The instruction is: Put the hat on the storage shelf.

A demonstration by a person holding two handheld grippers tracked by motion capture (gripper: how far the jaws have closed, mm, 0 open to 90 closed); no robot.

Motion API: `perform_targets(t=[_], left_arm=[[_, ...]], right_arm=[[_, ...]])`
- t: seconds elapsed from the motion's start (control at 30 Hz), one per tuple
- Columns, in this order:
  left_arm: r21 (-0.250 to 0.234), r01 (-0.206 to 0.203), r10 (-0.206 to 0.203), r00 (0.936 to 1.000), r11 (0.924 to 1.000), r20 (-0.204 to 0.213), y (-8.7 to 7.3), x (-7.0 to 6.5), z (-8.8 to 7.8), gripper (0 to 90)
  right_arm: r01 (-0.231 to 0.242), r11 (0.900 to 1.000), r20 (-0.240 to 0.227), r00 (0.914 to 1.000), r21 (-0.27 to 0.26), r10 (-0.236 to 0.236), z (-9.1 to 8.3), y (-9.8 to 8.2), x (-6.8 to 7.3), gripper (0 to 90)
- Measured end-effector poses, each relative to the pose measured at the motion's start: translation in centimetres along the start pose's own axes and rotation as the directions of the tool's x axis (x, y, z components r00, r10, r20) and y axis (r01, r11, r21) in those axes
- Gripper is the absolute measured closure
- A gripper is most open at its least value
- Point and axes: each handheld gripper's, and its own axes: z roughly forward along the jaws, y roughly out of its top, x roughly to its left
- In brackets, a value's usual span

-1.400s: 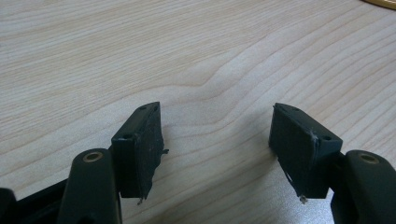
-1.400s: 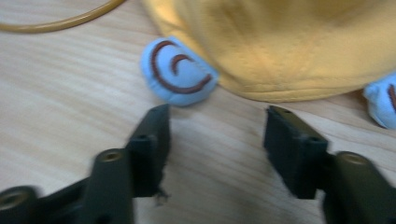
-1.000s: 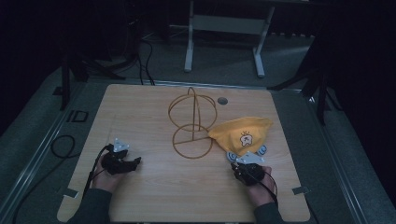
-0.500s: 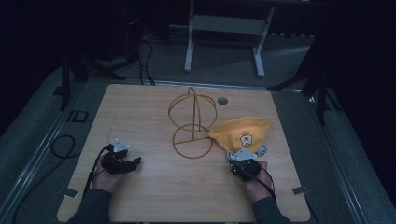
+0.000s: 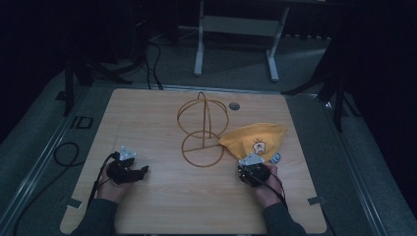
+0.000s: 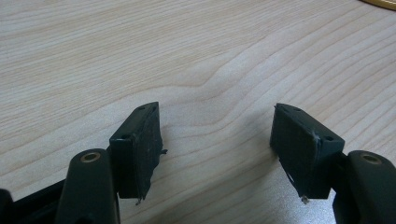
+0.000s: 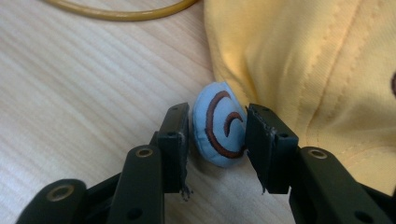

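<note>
A yellow cloth hat (image 5: pixel 255 140) with a cartoon badge lies on the right of the wooden table (image 5: pixel 162 201). At its near edge sits a padded blue disc (image 7: pixel 219 133) with a brown spiral on it. My right gripper (image 7: pixel 217 112) straddles this disc; its jaws have just been opening, and a thin gap shows at the left pad, so nothing is gripped. From above, the right gripper (image 5: pixel 252 164) sits at the hat's near rim. My left gripper (image 6: pixel 217 109) rests open over bare wood, seen from above at the left gripper (image 5: pixel 143 170).
A gold wire stand (image 5: pixel 202 132), two crossed upright hoops on a flat ring, stands mid-table just left of the hat. Part of its ring (image 7: pixel 121 11) lies beyond the right jaws. A small blue bit (image 5: pixel 276 158) peeks out at the hat's right edge. A dark grommet (image 5: pixel 234 105) lies at the back.
My right hand has shifted slightly left and forward, toward the hat's near rim. The left hand and the wire stand have stayed put.
</note>
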Motion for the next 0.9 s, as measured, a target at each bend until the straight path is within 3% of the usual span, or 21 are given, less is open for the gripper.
perform_targets(t=[0.2,0.3,0.4,0.9], left_arm=[[0.001,0.000,0.000,1.0000,1.0000,0.000,0.0,0.0,0.0,34.1],[0.002,0.000,0.000,1.0000,1.0000,0.000,0.0,0.0,0.0,34.0],[0.002,0.000,0.000,1.0000,1.0000,0.000,0.0,0.0,0.0,34.0],[0.002,0.000,0.000,1.0000,1.0000,0.000,0.0,0.0,0.0,34.0]], right_arm=[[-0.042,0.999,-0.019,0.9989,0.007,0.043,0.2,0.0,-0.7,67.3],[-0.071,0.997,-0.038,0.9967,0.006,0.072,0.1,-0.1,-1.2,78.4],[-0.078,0.997,-0.040,0.9961,-0.002,0.078,-0.1,-0.1,-1.4,83.2],[-0.054,0.999,-0.047,0.9975,-0.006,0.053,-1.1,0.2,-1.4,84.4]])
